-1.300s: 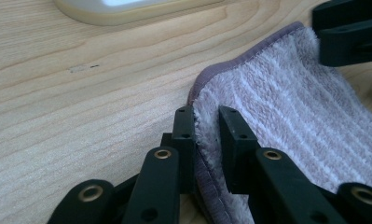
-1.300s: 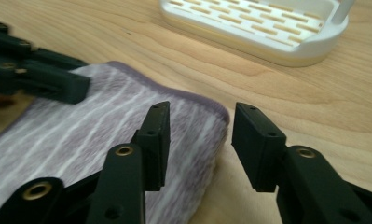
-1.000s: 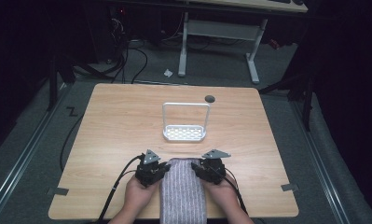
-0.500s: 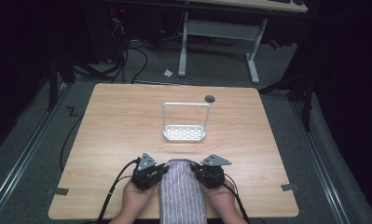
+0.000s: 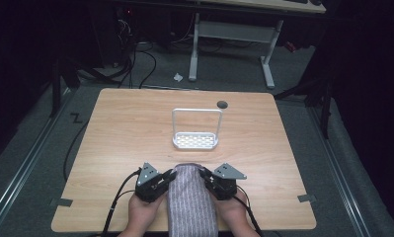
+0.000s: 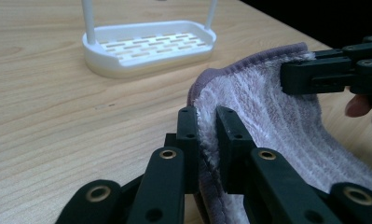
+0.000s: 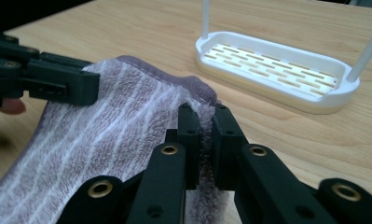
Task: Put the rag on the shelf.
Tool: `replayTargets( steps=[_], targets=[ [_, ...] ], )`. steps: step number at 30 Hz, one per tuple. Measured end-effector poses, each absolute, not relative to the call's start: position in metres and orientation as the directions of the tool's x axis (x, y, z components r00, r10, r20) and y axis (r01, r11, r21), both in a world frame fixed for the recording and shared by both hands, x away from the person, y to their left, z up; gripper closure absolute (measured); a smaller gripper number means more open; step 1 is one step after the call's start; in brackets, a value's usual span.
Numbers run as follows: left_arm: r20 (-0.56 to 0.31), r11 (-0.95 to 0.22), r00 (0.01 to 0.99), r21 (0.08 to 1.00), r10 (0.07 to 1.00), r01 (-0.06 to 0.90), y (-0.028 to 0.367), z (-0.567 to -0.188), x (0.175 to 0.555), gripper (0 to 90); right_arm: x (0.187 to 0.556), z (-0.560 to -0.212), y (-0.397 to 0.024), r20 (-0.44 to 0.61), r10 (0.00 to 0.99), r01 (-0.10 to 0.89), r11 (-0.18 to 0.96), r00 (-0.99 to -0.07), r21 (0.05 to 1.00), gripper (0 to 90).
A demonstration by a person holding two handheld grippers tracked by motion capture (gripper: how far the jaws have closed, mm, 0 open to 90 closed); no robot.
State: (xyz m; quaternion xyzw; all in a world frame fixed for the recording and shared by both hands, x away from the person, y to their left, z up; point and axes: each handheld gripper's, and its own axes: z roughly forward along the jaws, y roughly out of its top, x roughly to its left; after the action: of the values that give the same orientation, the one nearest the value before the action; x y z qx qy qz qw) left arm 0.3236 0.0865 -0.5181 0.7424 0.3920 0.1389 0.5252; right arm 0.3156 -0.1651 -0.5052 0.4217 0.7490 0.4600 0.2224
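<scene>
Towel [image 5: 192, 202] lies at the table's [image 5: 115, 133] 6 o'clock edge, striped, long axis running 12 to 6, its near end hanging over the edge between the person's hands. Far end is lifted slightly off the wood.

Left gripper [image 5: 171, 176] pinches the towel's far-left corner: jaws nearly together, pile squeezed between the pads, seen close in the left gripper view [image 6: 207, 126]. Right gripper [image 5: 203, 174] has the far-right corner; its jaws have just been closing and now clamp the towel hem, pads pressing on fabric [image 7: 206, 126]. The two grippers sit near each other, towel width between them.

Rack [image 5: 195, 129], white, slotted tray with an upright hoop, stands at 12 o'clock from the towel, near table centre, apart from the towel edge with bare wood between. Small dark hole [image 5: 222, 104] just past the rack at 1 o'clock, near the far edge.

Open wood at 9 o'clock and 3 o'clock of the grippers out to both side edges; broad free strip at 10 and 2 o'clock beside the rack.
</scene>
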Motion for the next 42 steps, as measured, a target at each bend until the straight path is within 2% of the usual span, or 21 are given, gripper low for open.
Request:
replayTargets(
  steps=[7,12,19,42],
  targets=[
    [-0.172,-0.132,0.663,0.914,0.728,0.382,0.082,-0.502,0.319,80.6,0.311,-0.495,-0.17,0.007,0.844,0.346,0.213,-0.537,0.914,84.5],
    [-0.153,-0.103,0.671,0.94,0.726,0.326,0.077,-0.479,0.316,80.5,0.307,-0.478,-0.176,0.026,0.848,0.303,0.161,-0.53,0.939,84.4],
    [-0.117,-0.097,0.683,0.959,0.721,0.266,0.074,-0.454,0.314,80.6,0.305,-0.452,-0.182,-0.017,0.855,0.215,0.15,-0.518,0.965,84.4],
    [-0.046,-0.071,0.697,0.988,0.715,0.138,0.066,-0.384,0.338,80.5,0.319,-0.385,-0.19,-0.027,0.866,0.08,0.077,-0.5,0.994,84.4]
  ],
)
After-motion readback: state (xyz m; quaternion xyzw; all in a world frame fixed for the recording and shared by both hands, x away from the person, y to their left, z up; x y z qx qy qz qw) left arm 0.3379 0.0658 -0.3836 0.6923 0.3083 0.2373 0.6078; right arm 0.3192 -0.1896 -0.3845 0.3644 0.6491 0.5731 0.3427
